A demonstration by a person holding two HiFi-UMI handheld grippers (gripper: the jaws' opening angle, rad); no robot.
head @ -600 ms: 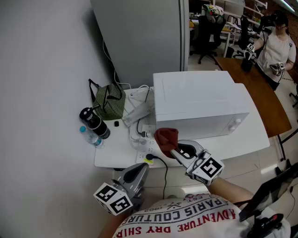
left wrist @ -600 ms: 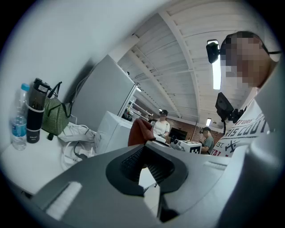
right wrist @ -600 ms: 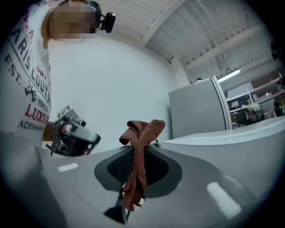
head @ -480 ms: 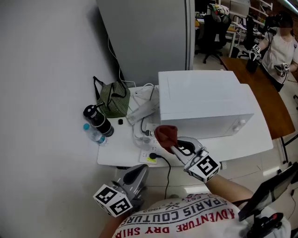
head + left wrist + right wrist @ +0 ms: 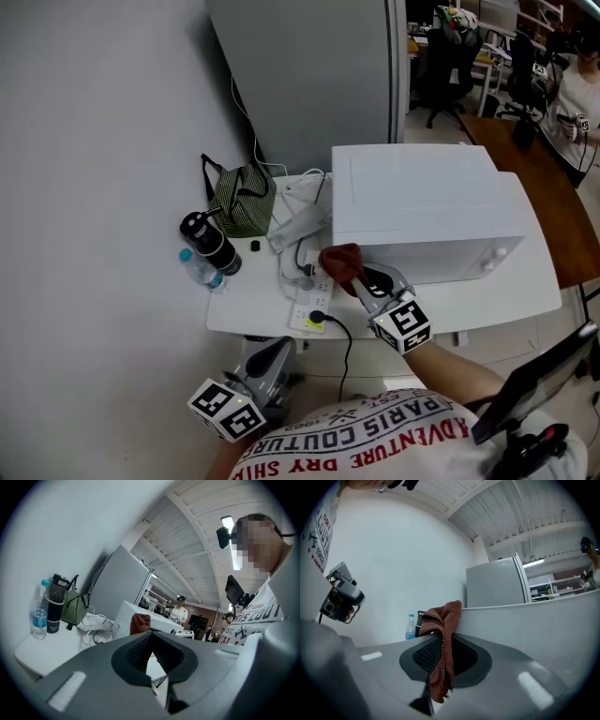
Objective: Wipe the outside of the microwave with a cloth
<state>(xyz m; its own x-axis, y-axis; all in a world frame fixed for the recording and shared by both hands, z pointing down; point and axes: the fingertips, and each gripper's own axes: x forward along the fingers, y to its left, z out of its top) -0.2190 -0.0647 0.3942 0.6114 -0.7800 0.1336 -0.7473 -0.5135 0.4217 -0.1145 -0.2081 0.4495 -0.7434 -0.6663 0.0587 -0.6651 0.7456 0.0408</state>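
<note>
The white microwave (image 5: 422, 202) stands on a white table (image 5: 253, 300). A red-brown cloth (image 5: 339, 262) is bunched against the microwave's lower left front corner, and my right gripper (image 5: 356, 281) is shut on it. In the right gripper view the cloth (image 5: 445, 616) hangs between the jaws beside the microwave's wall (image 5: 534, 620). My left gripper (image 5: 282, 347) hangs below the table's front edge, away from the microwave. Its jaws are shut with nothing between them (image 5: 150, 633).
A grey fridge (image 5: 319, 66) stands behind the microwave. On the table's left are a green striped bag (image 5: 244, 202), a black flask (image 5: 211, 242), a small water bottle (image 5: 200, 270), and a power strip with tangled cables (image 5: 307, 319). A wooden table (image 5: 548, 211) lies at the right.
The head view has shifted, so everything sits further right. My right gripper has carried the cloth a little nearer the microwave's left front corner. The left gripper stays low.
</note>
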